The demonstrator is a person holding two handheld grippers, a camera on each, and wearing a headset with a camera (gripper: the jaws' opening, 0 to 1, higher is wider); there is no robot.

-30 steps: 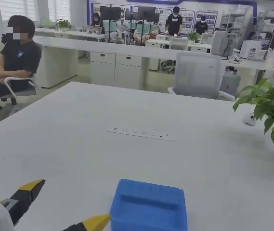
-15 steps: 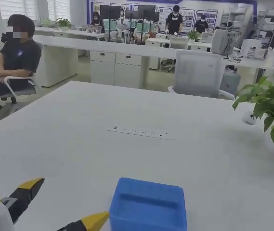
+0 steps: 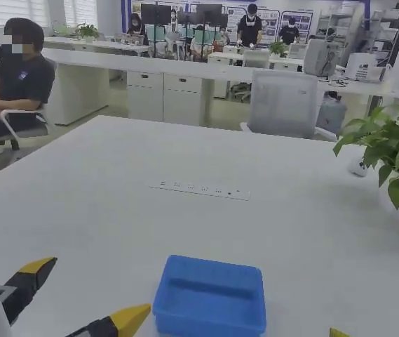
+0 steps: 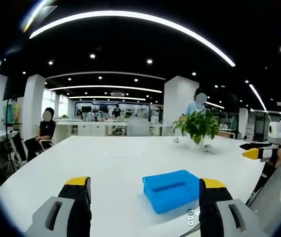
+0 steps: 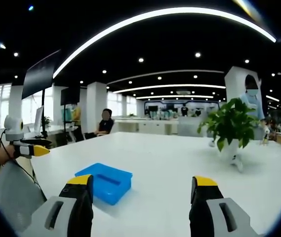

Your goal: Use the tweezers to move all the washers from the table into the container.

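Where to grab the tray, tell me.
Pinch the tray by its near long wall, one jaw inside and one outside, coming from above: it lies flat, open side up, with a thin raised rim. The left gripper, jaws open, is likely nearest.

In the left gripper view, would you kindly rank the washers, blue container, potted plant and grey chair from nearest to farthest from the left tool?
From the left tool:
1. washers, beside the view's right-hand jaw.
2. blue container, just ahead.
3. potted plant, farther back, right.
4. grey chair, beyond the far edge of the table.
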